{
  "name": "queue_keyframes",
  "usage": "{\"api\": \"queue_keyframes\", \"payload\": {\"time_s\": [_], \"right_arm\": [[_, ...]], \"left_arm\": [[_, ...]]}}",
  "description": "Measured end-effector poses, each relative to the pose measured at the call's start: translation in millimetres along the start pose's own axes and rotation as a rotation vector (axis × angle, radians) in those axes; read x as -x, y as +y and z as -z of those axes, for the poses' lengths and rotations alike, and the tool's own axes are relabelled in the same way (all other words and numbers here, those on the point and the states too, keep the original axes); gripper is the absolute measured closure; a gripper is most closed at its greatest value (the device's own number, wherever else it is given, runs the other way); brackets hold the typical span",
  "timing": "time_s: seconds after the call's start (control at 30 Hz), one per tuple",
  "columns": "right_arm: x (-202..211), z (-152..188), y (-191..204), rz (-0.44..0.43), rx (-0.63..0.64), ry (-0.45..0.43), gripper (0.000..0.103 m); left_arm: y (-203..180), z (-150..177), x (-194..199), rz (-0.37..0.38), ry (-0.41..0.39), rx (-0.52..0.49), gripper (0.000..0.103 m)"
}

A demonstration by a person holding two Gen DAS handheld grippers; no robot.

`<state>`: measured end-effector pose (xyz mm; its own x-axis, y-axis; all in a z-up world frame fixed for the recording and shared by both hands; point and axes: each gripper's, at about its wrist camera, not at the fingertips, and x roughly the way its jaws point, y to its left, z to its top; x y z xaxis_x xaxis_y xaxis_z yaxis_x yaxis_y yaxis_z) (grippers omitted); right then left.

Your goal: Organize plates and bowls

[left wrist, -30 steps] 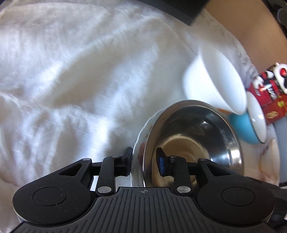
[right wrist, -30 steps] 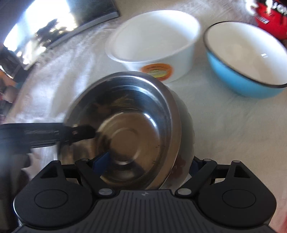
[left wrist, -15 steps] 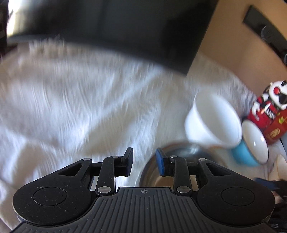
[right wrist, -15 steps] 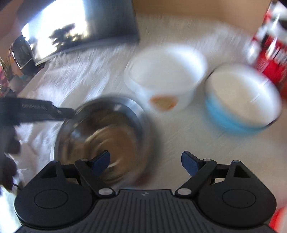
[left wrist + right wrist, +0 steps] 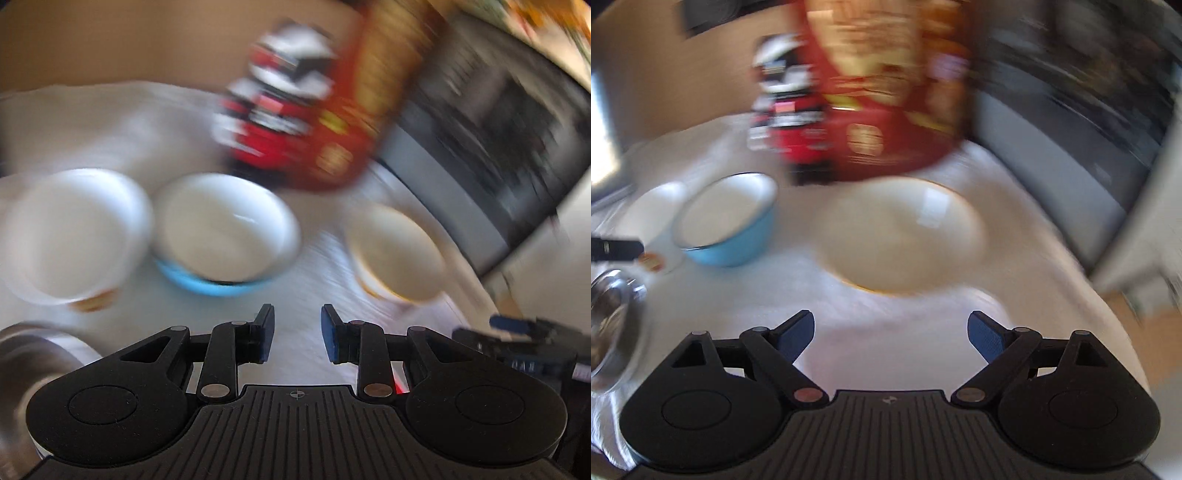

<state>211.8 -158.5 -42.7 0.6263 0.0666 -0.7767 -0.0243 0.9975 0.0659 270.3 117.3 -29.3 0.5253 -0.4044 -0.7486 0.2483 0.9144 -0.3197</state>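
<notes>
Both views are blurred by motion. In the left wrist view a white bowl (image 5: 70,236), a blue bowl with a white inside (image 5: 225,232) and a cream gold-rimmed dish (image 5: 397,253) stand on the white cloth ahead. A steel bowl (image 5: 26,373) sits at the lower left. My left gripper (image 5: 297,334) is open and empty above the cloth. In the right wrist view my right gripper (image 5: 890,338) is wide open and empty, just short of the cream dish (image 5: 901,232). The blue bowl (image 5: 727,221), white bowl (image 5: 650,218) and steel bowl (image 5: 613,314) lie to its left.
A red snack box (image 5: 886,99) and a red, black and white figure package (image 5: 786,103) stand behind the bowls. A dark appliance (image 5: 487,125) lines the right side. The table's right edge (image 5: 1115,314) drops off close to the cream dish.
Both grippers let go of the steel bowl, which now rests at the left. Both swung right and now face the blue bowl and cream dish. The right jaws opened wide.
</notes>
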Motion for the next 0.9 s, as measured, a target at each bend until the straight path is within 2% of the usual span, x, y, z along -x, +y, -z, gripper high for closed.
{"api": "queue_keyframes", "payload": {"time_s": [0.1, 0.2, 0.3, 0.4, 0.43, 0.47, 0.57, 0.67, 0.83, 0.9], "right_arm": [[2.7, 14.2, -34.4, 0.077, -0.089, 0.022, 0.012], [6.3, 29.6, -62.5, 0.105, -0.182, 0.043, 0.012], [3.4, 41.8, -79.1, 0.087, -0.28, 0.079, 0.012], [-3.2, 53.1, -88.5, 0.02, -0.365, 0.139, 0.014], [-7.4, 55.9, -91.1, -0.011, -0.398, 0.164, 0.02], [-12.0, 58.4, -93.3, -0.05, -0.432, 0.189, 0.03], [-26.7, 61.3, -94.3, -0.164, -0.474, 0.253, 0.042], [-34.3, 50.7, -91.2, -0.219, -0.392, 0.251, 0.044], [-36.9, 20.0, -110.1, -0.233, -0.238, 0.197, 0.045], [-45.3, 4.5, -124.7, -0.223, -0.173, 0.21, 0.045]], "left_arm": [[-36.0, -1.9, -35.5, 0.049, 0.075, -0.113, 0.072], [-63.8, -0.7, -66.3, 0.07, 0.134, -0.21, 0.072], [-79.7, -0.4, -91.8, 0.057, 0.167, -0.26, 0.072], [-88.2, 2.7, -112.1, 0.047, 0.188, -0.275, 0.072], [-90.8, 4.3, -118.9, 0.059, 0.204, -0.27, 0.072], [-92.0, 5.6, -125.2, 0.072, 0.222, -0.26, 0.072], [-94.4, 11.5, -138.3, 0.058, 0.261, -0.218, 0.074], [-91.8, 16.2, -143.8, 0.088, 0.308, -0.074, 0.072], [-110.7, 27.4, -154.8, 0.169, 0.352, 0.121, 0.074], [-128.1, 33.2, -164.3, 0.205, 0.371, 0.154, 0.074]]}}
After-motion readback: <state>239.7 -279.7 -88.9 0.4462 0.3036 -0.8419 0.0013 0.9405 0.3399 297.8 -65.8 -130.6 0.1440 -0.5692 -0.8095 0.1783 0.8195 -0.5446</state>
